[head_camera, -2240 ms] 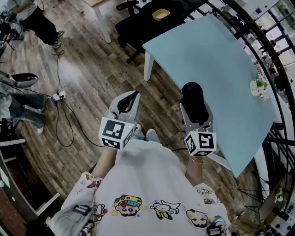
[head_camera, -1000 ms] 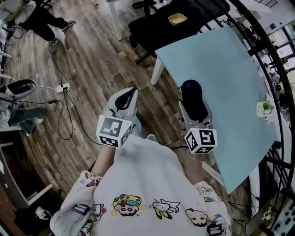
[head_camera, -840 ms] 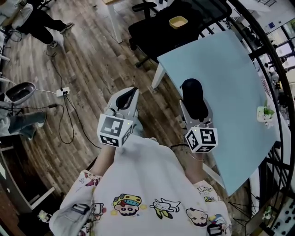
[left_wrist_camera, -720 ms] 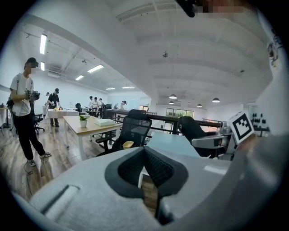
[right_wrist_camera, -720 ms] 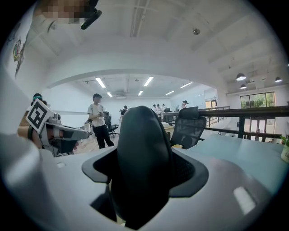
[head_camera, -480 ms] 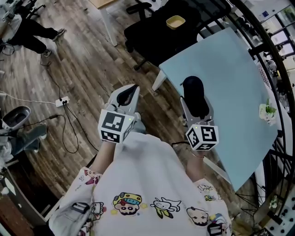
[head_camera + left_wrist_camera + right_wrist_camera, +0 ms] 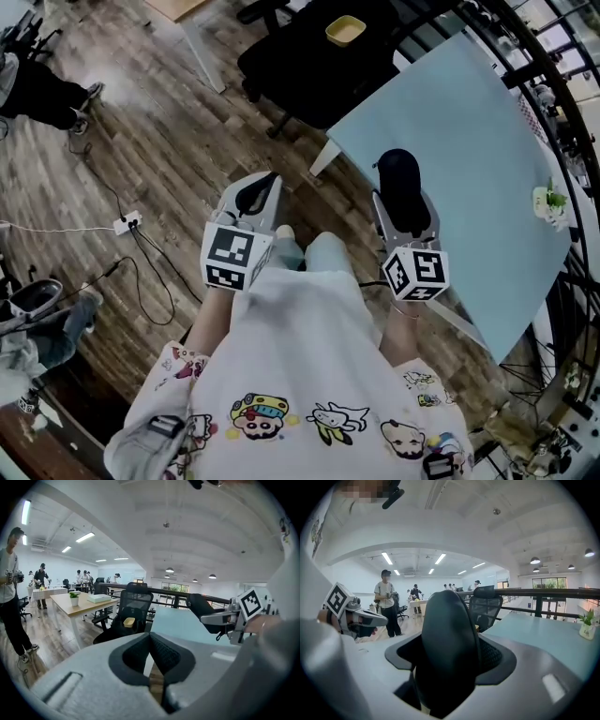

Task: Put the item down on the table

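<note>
A black, rounded oval item (image 7: 397, 180) stands upright between the jaws of my right gripper (image 7: 404, 214), which is shut on it. In the head view it hangs over the near edge of the light blue table (image 7: 469, 112). In the right gripper view the item (image 7: 446, 639) fills the space between the pads and hides them. My left gripper (image 7: 255, 197) is shut with nothing in it and hangs over the wooden floor, left of the table. The left gripper view shows its pads (image 7: 164, 653) pressed together, with the right gripper's item (image 7: 201, 609) off to the right.
A black office chair (image 7: 314, 61) with a small yellow bowl (image 7: 345, 30) on it stands at the table's far corner. A small potted plant (image 7: 550, 201) sits near the table's right edge. Cables and a power strip (image 7: 123, 223) lie on the floor at left. People stand farther back.
The head view has swung and the table now sits a little closer under the right gripper. Both grippers keep their pose, and the black item stays in the right one.
</note>
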A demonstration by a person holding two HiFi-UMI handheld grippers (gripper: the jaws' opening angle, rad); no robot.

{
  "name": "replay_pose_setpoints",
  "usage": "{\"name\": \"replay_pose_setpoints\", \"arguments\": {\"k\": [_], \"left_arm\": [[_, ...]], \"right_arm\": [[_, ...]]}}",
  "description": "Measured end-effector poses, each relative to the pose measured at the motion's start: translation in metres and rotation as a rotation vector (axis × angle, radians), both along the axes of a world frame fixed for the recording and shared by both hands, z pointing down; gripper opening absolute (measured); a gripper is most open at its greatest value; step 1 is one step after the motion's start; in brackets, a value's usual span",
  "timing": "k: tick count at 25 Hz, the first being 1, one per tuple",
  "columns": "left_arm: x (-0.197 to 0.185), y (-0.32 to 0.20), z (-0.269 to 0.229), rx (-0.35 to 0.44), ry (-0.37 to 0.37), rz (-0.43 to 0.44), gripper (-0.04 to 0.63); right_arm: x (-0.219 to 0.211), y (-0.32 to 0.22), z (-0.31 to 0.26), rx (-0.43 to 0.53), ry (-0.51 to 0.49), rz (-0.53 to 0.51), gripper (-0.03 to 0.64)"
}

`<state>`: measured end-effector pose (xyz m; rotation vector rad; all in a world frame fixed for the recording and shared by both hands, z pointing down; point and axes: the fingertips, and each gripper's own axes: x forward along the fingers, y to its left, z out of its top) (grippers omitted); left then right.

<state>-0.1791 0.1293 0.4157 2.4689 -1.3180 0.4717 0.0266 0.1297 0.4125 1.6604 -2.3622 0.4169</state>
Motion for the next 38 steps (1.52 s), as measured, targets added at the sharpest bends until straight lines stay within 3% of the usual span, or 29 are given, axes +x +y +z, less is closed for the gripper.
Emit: {"name": "replay_pose_setpoints", "arguments": {"k": [10,18,26,33,38], "left_arm": [[0.009,-0.031,0.022,-0.05,-0.009,0.035,-0.002],[0.022,-0.12,0.017,-0.034,-0.012,0.094,-0.002],[0.087,-0.212,0.012,-0.035,0.005,0.244,-0.002],[0.147,-0.259,0.003,-0.027,-0.004,0.382,-0.002],[0.175,-0.28,-0.003,-0.01,0.0,0.428,-0.002]], "right_arm": [[0.012,-0.034,0.028,-0.056,-0.015,0.033,0.348],[0.024,-0.112,0.029,-0.057,-0.01,0.09,0.348],[0.073,-0.179,0.025,-0.069,0.0,0.208,0.348],[0.126,-0.198,0.022,-0.081,-0.017,0.337,0.348],[0.15,-0.208,0.018,-0.068,-0.019,0.383,0.348]]}}
